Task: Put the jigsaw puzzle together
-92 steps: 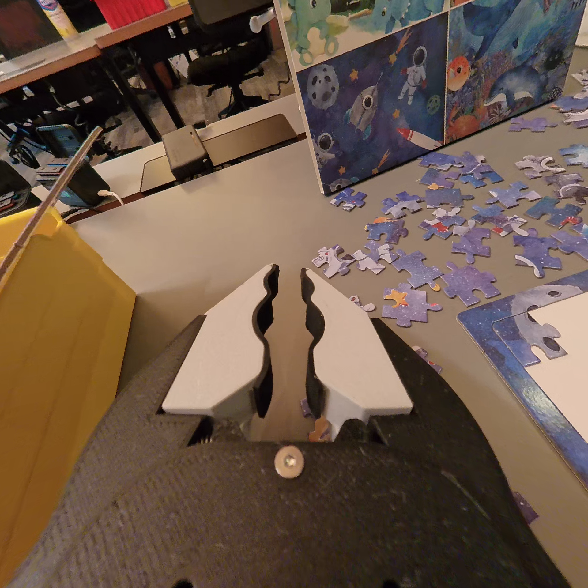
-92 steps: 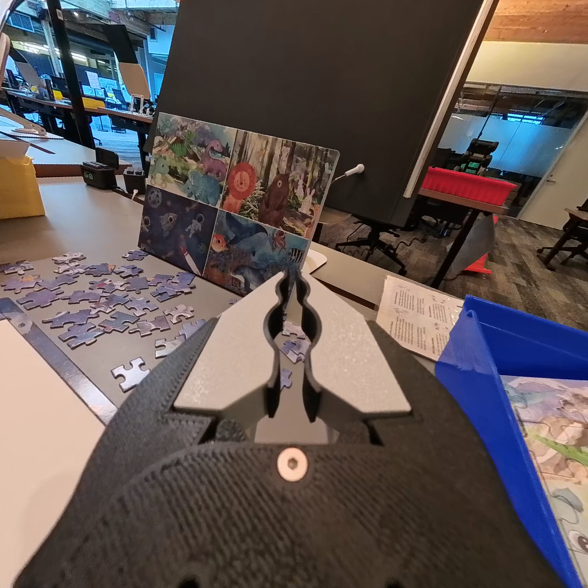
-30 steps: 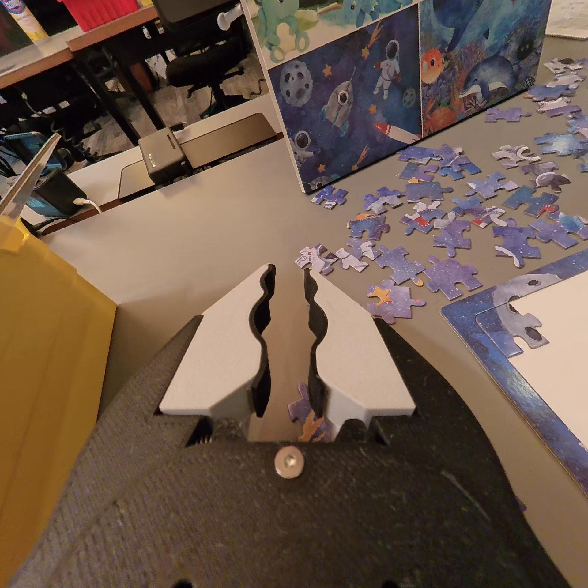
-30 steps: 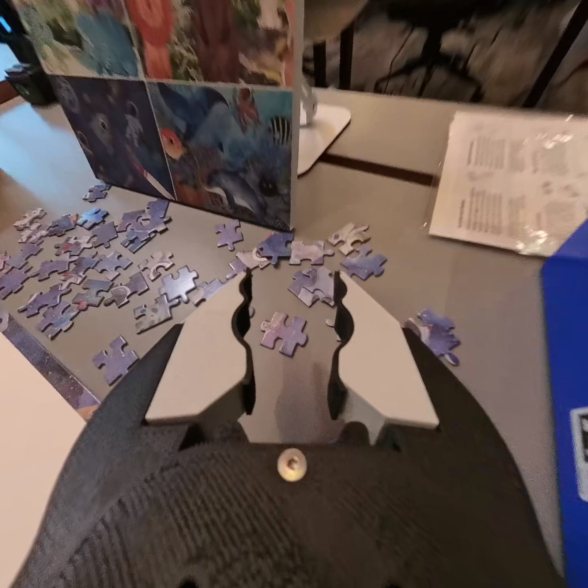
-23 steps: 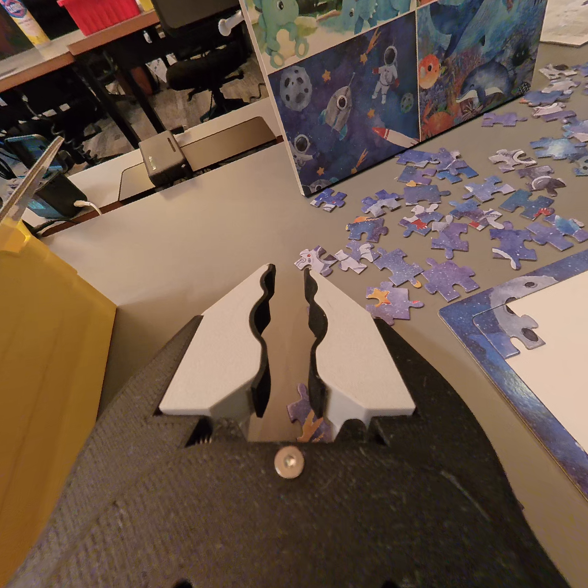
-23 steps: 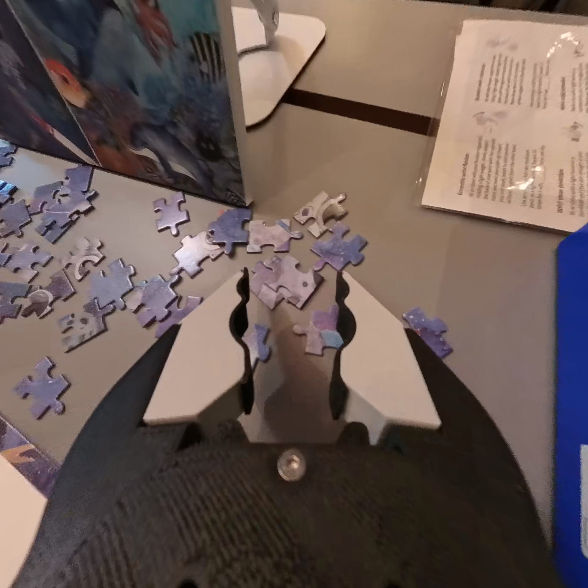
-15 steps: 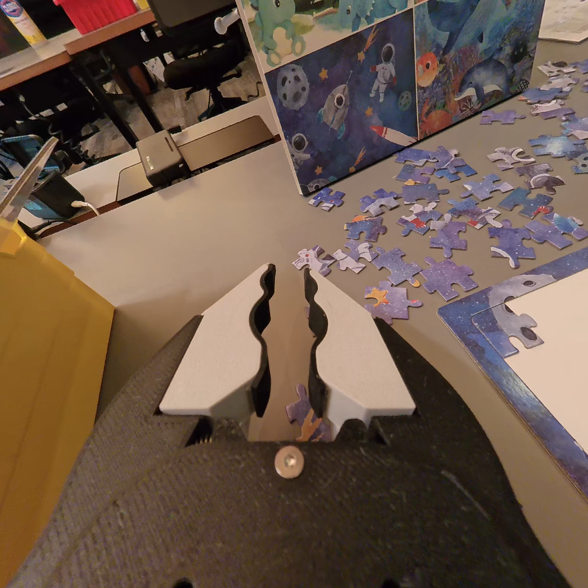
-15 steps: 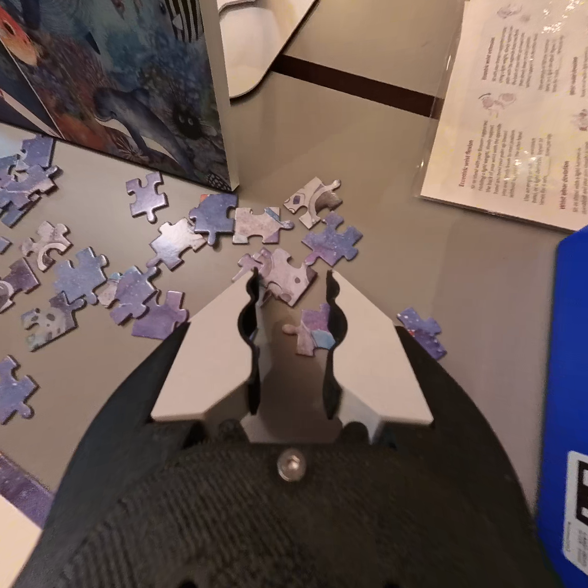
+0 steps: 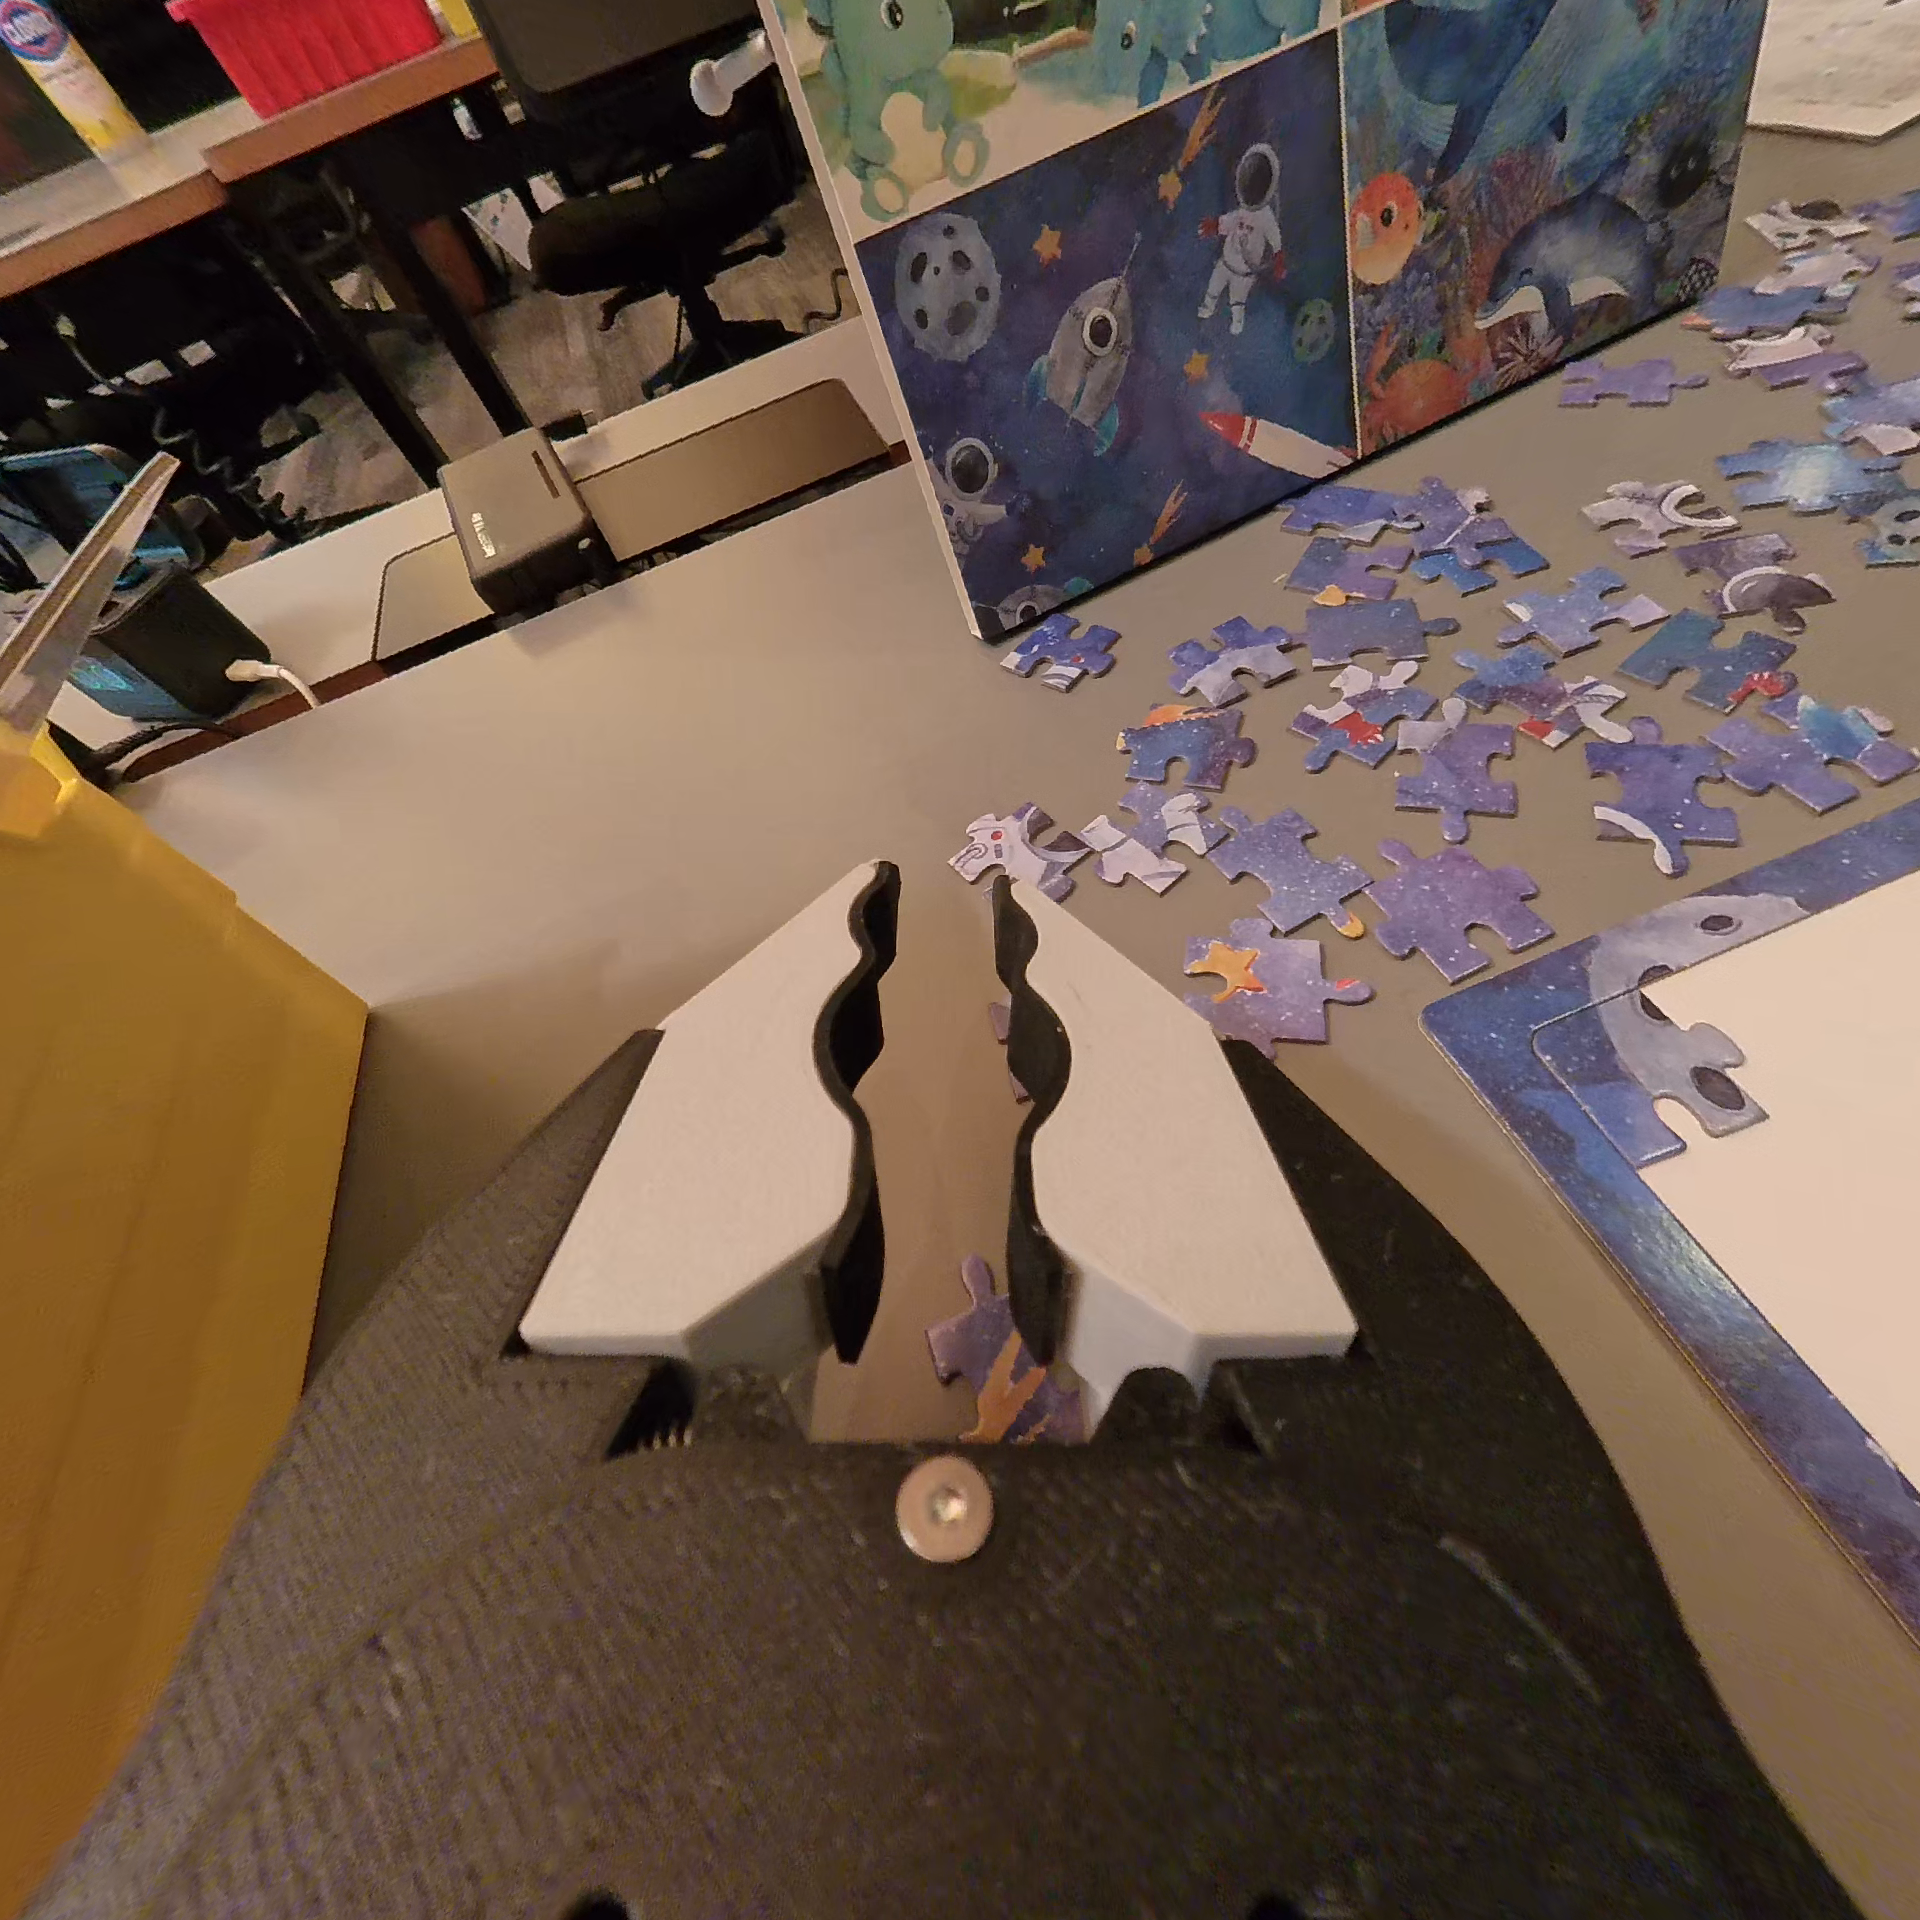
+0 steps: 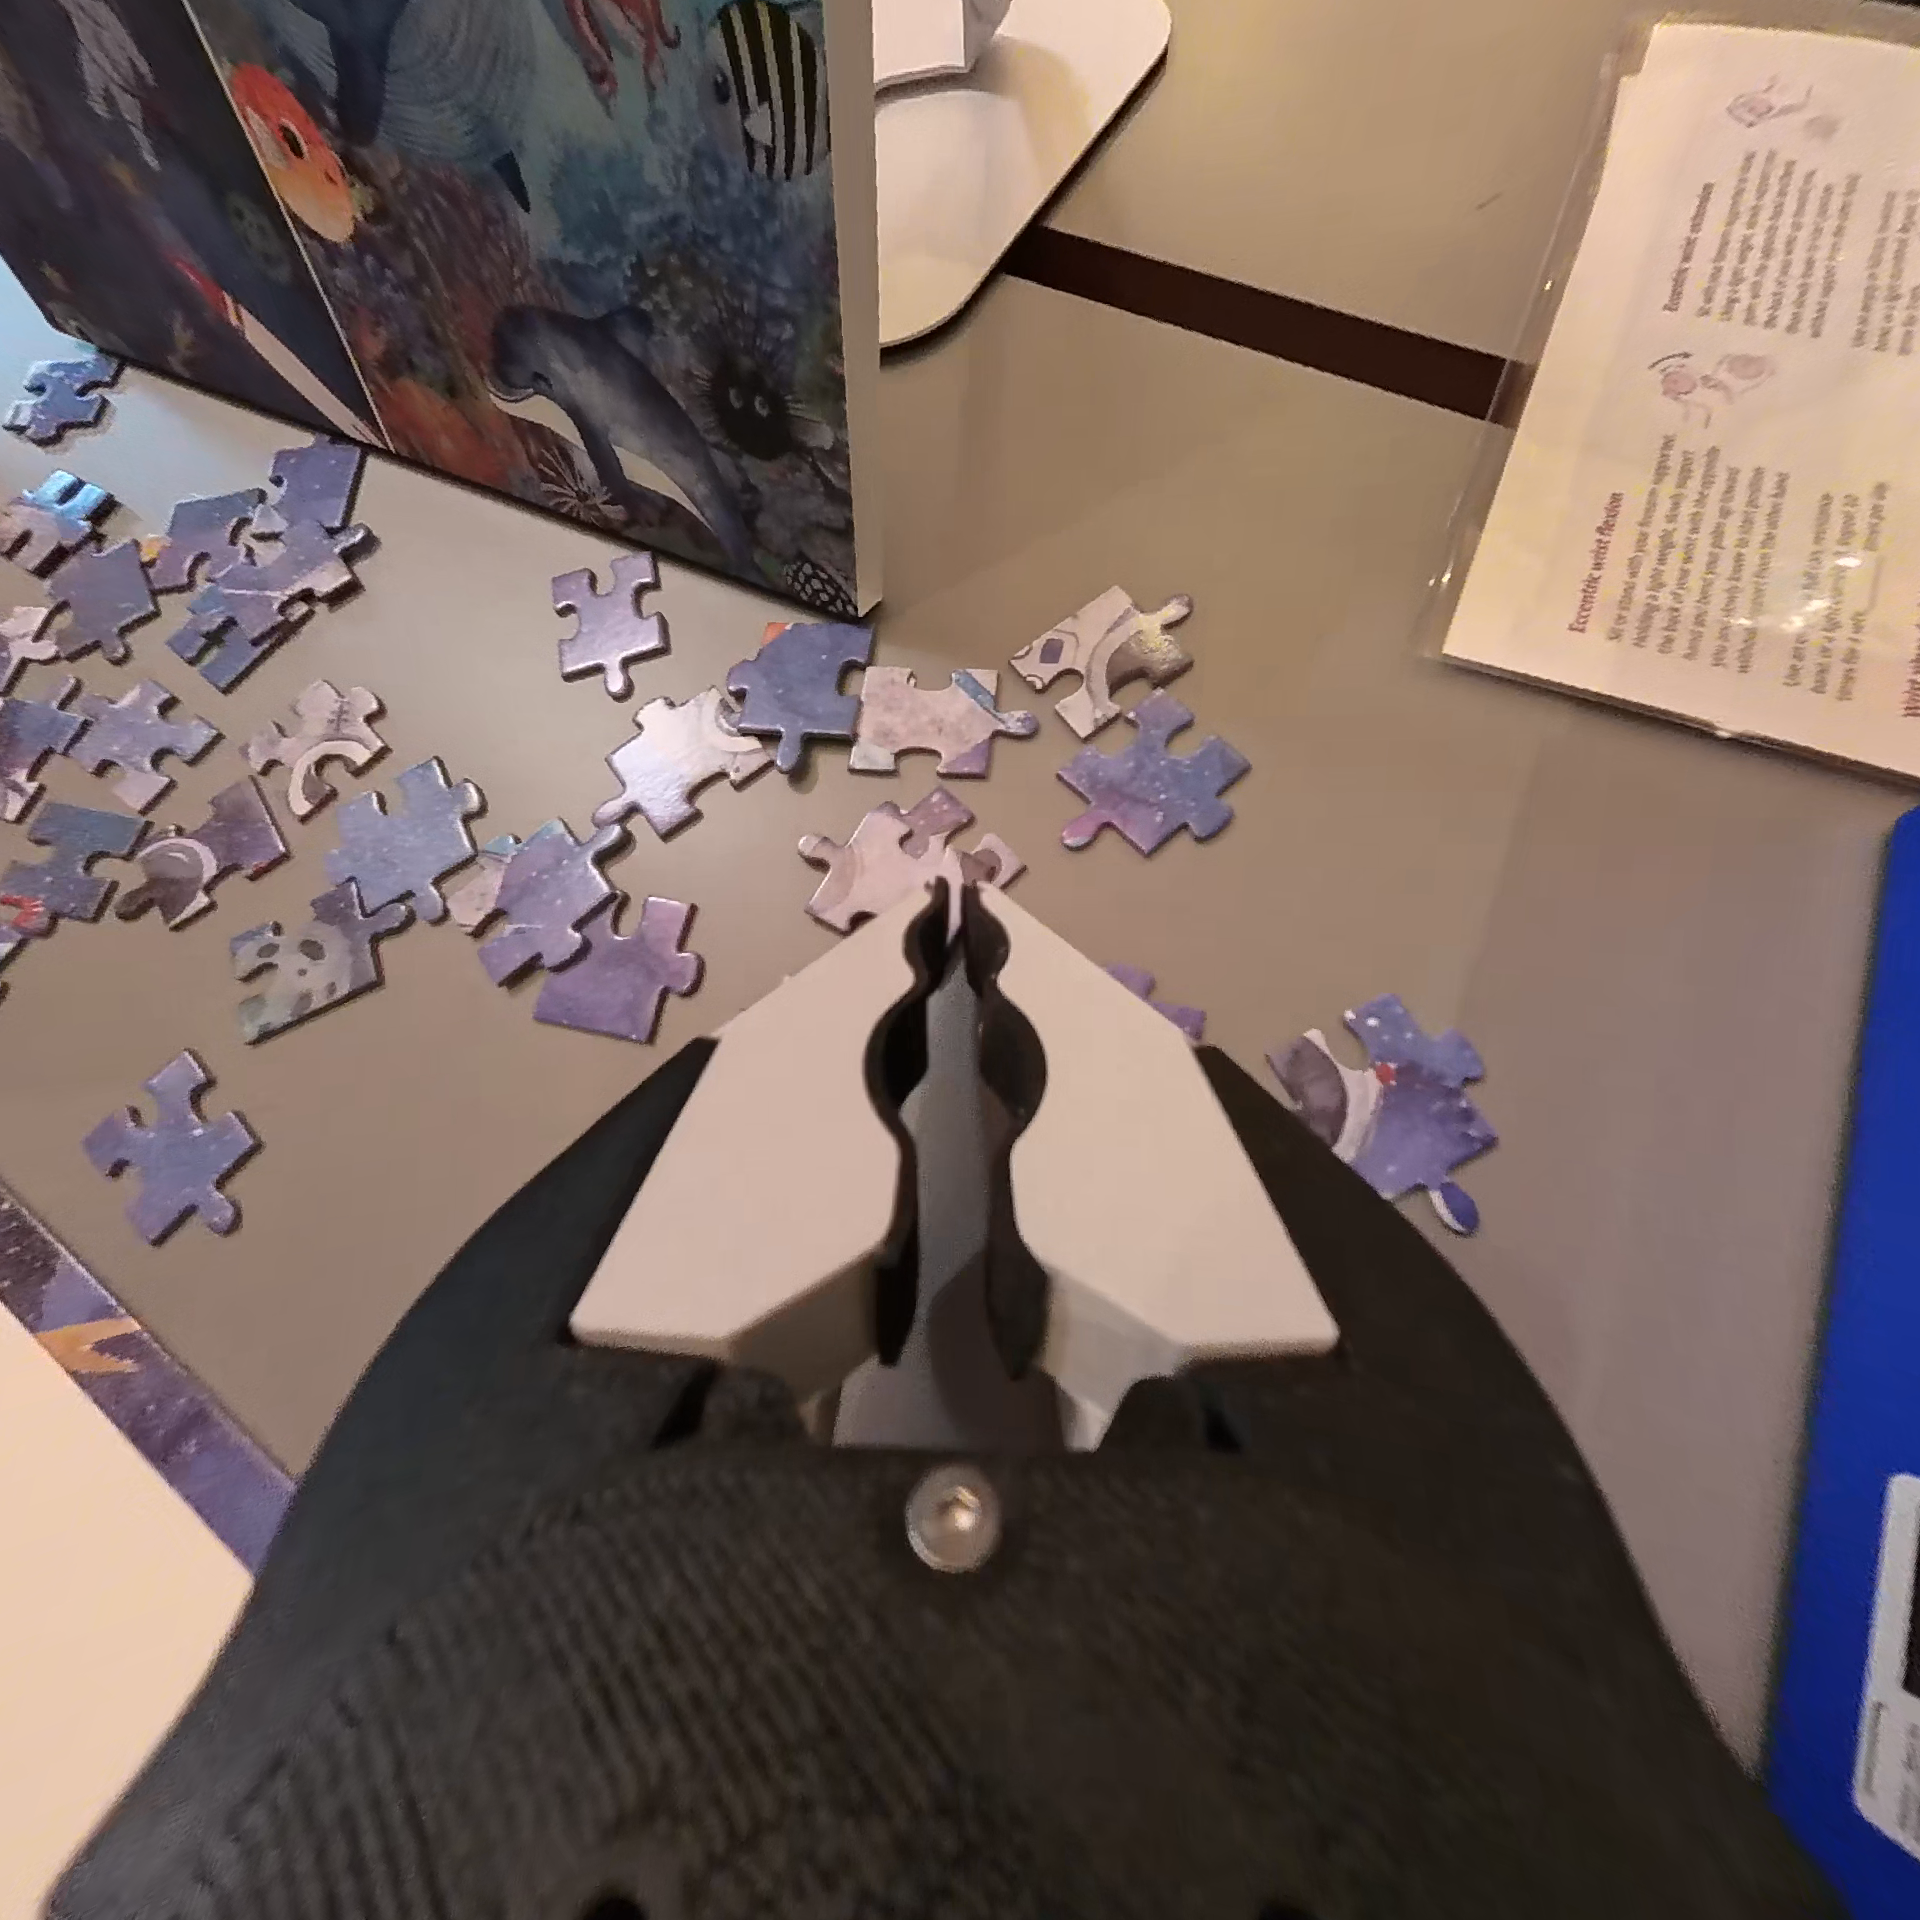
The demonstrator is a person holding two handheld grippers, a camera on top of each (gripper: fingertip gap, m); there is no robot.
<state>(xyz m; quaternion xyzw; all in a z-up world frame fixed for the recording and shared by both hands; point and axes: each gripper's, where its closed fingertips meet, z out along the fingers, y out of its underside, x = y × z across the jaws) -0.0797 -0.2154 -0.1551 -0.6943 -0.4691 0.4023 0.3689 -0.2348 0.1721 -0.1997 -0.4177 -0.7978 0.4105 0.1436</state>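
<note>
Many loose blue and purple jigsaw pieces point(image 9: 1455, 914) lie on the grey table beside the puzzle board point(image 9: 1507, 1049), which has a blue border and a white middle. One corner piece point(image 9: 1652, 1049) sits in the board. My left gripper point(image 9: 945, 883) hovers left of the pieces, empty, its jaws a narrow gap apart. One piece point(image 9: 982, 1340) lies on the table under it. My right gripper point(image 10: 953, 896) is shut, tips together over the edge of a pale piece point(image 10: 883, 852). A thin grey slab, seemingly a piece seen from its back, stands between its jaws. More loose pieces point(image 10: 405, 831) lie to its left.
The picture box point(image 9: 1143, 312) stands behind the pieces and also shows in the right wrist view point(image 10: 582, 312). A yellow bin point(image 9: 156, 1143) is close on the left. A blue bin point(image 10: 1870, 1247) and a printed sheet point(image 10: 1714, 416) are on the right. The board's corner point(image 10: 104, 1361) is at lower left. Tip to tip, the grippers are about 40 cm apart.
My right gripper dropped toward the pieces with its jaws wide, then shut over a piece that lay between them. My left gripper has hardly moved.
</note>
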